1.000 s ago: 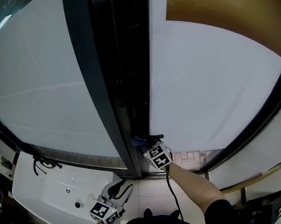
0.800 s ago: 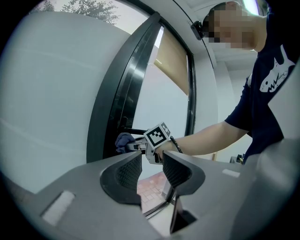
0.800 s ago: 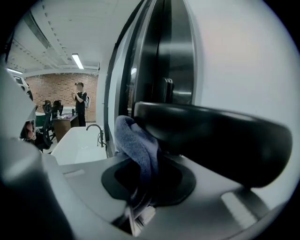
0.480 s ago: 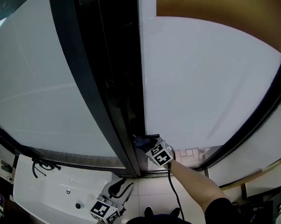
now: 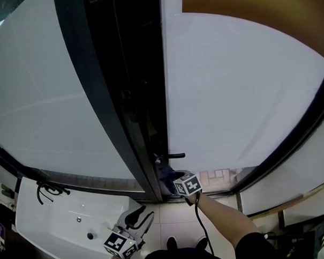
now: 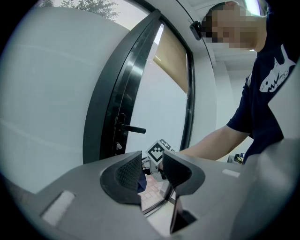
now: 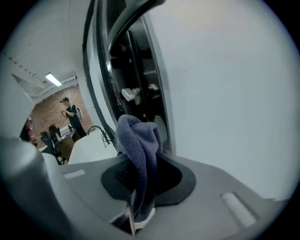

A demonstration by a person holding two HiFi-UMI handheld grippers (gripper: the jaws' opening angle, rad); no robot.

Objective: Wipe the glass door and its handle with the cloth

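Note:
The frosted glass door stands in a dark frame, with its black lever handle low on the frame edge. My right gripper is just below the handle, shut on a blue cloth. In the right gripper view the cloth bunches up out of the jaws, beside the glass. My left gripper hangs low near the floor, open and holding nothing. In the left gripper view the handle shows above the left gripper.
A white basin with a black tap sits at the lower left. A tan blind covers the door's top right. Pale floor tiles lie at the door's foot. A person stands far off by a brick wall.
My right gripper has dropped a little from the handle toward the door's foot, with the cloth still in it. The left gripper has stayed put.

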